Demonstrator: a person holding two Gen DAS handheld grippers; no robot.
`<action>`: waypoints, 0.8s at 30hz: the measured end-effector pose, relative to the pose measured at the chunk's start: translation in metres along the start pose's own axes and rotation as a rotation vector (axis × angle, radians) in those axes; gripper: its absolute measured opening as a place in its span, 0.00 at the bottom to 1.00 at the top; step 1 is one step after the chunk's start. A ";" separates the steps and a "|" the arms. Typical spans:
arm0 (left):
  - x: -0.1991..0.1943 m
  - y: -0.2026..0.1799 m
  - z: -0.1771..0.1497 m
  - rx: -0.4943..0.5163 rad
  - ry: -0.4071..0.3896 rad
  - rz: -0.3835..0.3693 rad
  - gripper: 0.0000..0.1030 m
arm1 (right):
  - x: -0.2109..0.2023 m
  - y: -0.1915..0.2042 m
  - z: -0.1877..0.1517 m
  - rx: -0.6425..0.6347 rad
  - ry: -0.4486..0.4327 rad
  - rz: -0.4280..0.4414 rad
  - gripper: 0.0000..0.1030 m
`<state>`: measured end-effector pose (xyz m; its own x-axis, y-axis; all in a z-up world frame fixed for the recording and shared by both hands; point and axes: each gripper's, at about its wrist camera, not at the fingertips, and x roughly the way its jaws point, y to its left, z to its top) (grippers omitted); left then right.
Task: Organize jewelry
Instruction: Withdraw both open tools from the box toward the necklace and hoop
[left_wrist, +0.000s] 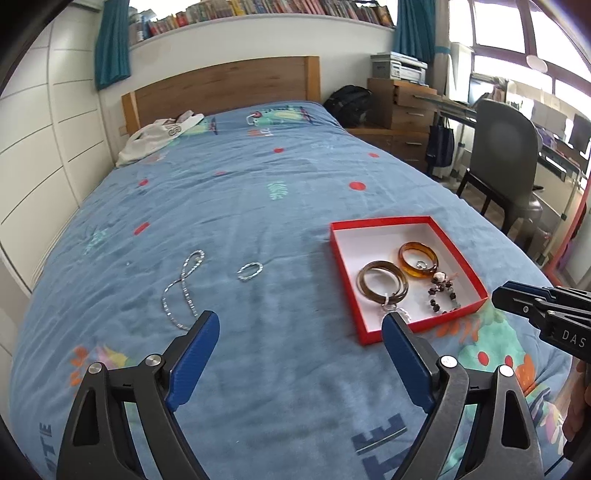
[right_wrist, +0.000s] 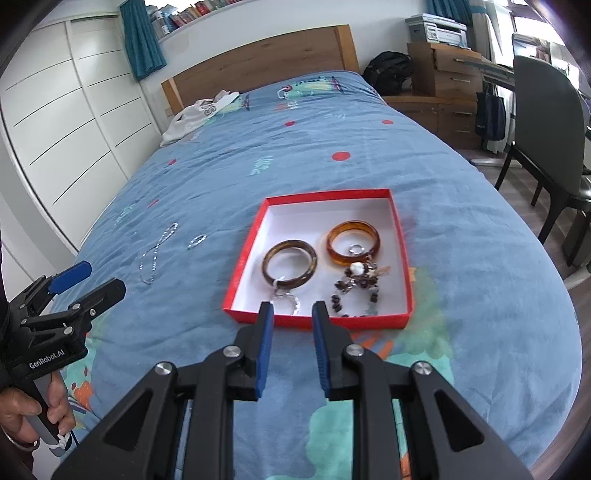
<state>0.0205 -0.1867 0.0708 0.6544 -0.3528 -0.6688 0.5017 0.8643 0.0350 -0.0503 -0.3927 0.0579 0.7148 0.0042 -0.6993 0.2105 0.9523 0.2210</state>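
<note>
Judging by the spread, the sorting was mostly done. The red box on the bed already held two amber bangles, one dark and one orange, a small ring, a beaded bracelet and a silver piece at its near edge. Two items were left out on the bedspread, well apart from the box: one silver chain and one small silver hoop. The left gripper hovered wide open and empty near the chain; the right gripper hung just before the box, jaws parted, holding nothing.
</note>
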 end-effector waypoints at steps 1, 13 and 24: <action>-0.001 0.003 -0.001 -0.006 -0.001 0.002 0.89 | -0.001 0.004 0.001 -0.008 -0.002 0.002 0.20; 0.016 0.091 -0.021 -0.128 0.012 0.040 0.99 | 0.027 0.070 0.022 -0.082 -0.011 0.053 0.43; 0.075 0.165 -0.024 -0.217 0.058 0.086 0.99 | 0.117 0.113 0.048 -0.114 0.055 0.126 0.44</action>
<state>0.1388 -0.0618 0.0087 0.6525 -0.2589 -0.7122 0.3083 0.9492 -0.0626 0.0888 -0.2993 0.0335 0.6927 0.1393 -0.7077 0.0422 0.9717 0.2325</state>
